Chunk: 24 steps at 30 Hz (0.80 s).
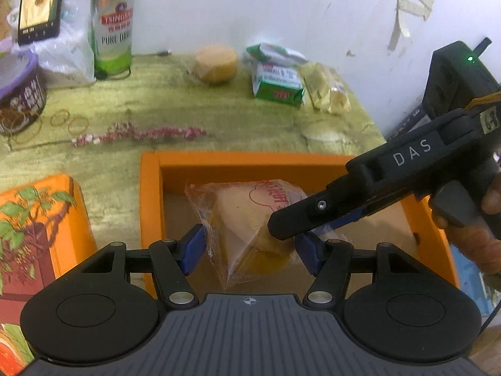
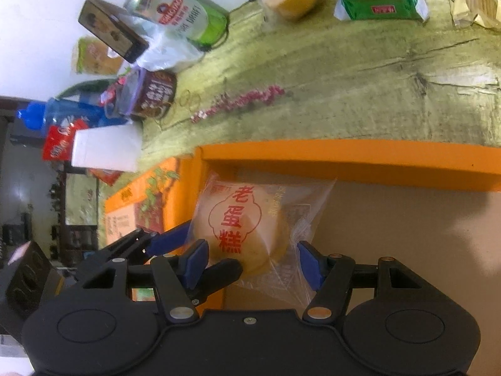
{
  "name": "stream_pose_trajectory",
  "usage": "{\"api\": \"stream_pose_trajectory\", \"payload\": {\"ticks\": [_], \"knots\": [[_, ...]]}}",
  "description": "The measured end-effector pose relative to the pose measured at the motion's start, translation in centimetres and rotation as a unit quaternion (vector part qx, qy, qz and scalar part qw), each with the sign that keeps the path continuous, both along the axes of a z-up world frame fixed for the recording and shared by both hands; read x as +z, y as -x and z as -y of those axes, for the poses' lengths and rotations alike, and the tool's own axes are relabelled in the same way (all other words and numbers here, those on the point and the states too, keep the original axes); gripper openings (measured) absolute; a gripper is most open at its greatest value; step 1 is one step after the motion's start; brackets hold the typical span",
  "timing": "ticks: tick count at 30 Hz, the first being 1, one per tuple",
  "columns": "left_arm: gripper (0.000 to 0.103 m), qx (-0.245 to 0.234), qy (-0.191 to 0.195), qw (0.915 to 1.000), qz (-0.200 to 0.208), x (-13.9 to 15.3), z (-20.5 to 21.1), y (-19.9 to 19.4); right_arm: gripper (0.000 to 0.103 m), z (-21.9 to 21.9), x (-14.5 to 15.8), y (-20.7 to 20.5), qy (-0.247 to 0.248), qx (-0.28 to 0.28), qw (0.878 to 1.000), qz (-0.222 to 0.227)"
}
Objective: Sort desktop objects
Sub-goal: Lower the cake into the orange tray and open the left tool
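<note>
A yellow cake in a clear wrapper with red print (image 1: 241, 216) (image 2: 238, 219) hangs inside the open orange box (image 1: 250, 158) (image 2: 344, 156), near its left wall. My left gripper (image 1: 250, 249) is shut on it, its blue pads pressing the wrapper from both sides. My right gripper (image 2: 250, 261) is shut on the same packet from the other direction. One of its black fingers (image 1: 300, 216) lies across the cake's right end in the left wrist view. The left gripper's fingers (image 2: 219, 274) show at the cake's lower left in the right wrist view.
On the green cloth behind the box lie a string of pink beads (image 1: 141, 133), a wrapped round cake (image 1: 216, 62), a green packet (image 1: 278, 84) and a cracker packet (image 1: 325, 91). A beer can (image 1: 112, 22), a phone (image 1: 40, 3) and a purple-rimmed tub (image 1: 18, 94) stand far left. An orange printed box (image 1: 40, 219) lies left.
</note>
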<state>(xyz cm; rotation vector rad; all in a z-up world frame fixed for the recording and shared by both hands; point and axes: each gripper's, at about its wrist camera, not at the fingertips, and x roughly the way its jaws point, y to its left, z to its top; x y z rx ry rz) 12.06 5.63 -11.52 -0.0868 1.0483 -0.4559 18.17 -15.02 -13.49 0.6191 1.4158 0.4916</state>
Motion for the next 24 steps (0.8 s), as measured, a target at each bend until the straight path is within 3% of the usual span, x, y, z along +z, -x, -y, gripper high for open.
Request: {"api": "stream_pose_trajectory", "payload": {"ticks": [14, 19, 24], "knots": [[0.065, -0.032, -0.08, 0.9961, 0.02, -2.2, 1.5, 0.3, 0.061, -1.5, -2.2, 0.1, 0.044, 0.03, 0.998, 0.025], [0.076, -0.046, -0.107, 0.9926, 0.035, -2.0, 2.1, 0.8, 0.061, -0.9, -2.4, 0.4, 0.039, 0.018, 0.999, 0.024], [0.077, -0.05, -0.108, 0.9919, 0.045, -1.2, 1.9, 1.3, 0.062, 0.2, -1.5, 1.1, 0.041, 0.004, 0.999, 0.031]]}}
